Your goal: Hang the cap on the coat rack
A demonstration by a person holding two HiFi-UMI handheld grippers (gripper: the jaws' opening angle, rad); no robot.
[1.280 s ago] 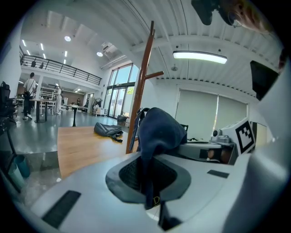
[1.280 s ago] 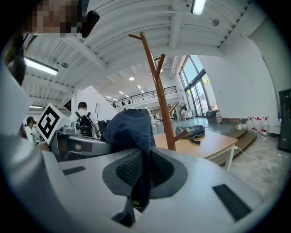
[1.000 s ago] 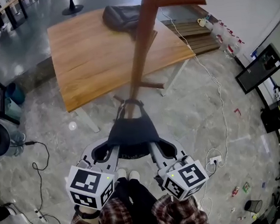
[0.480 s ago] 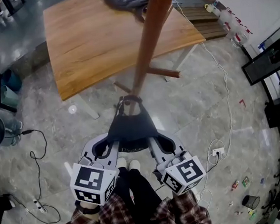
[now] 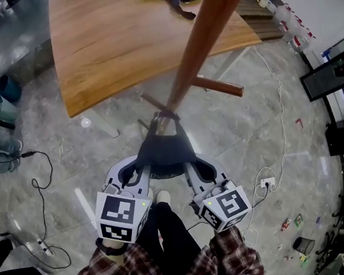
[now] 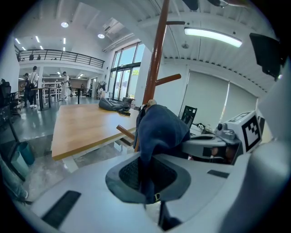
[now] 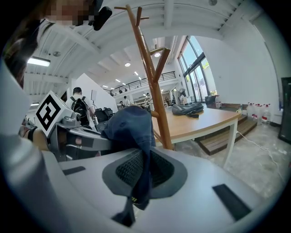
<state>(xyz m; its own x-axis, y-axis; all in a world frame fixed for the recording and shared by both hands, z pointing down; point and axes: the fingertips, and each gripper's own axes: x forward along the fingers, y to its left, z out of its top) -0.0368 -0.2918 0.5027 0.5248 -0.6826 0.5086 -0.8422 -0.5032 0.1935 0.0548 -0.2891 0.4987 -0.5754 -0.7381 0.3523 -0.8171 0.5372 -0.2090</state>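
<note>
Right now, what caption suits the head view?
Left tool and right tool hold a navy cap before the wooden coat rack.

From the head we look steeply down: left claw (image 5: 138, 173) at 7 o'clock, right claw (image 5: 195, 168) at 5 o'clock, the coat rack (image 5: 199, 51) slanting toward 1 o'clock across the surface (image 5: 108, 49). Each claw camera sits close behind its own jaws, facing along them toward the rack, the cap (image 6: 159, 127) filling the near centre. All three views share cap, rack and surface; each claw view catches the other claw, at 3 and 9 o'clock.
</note>
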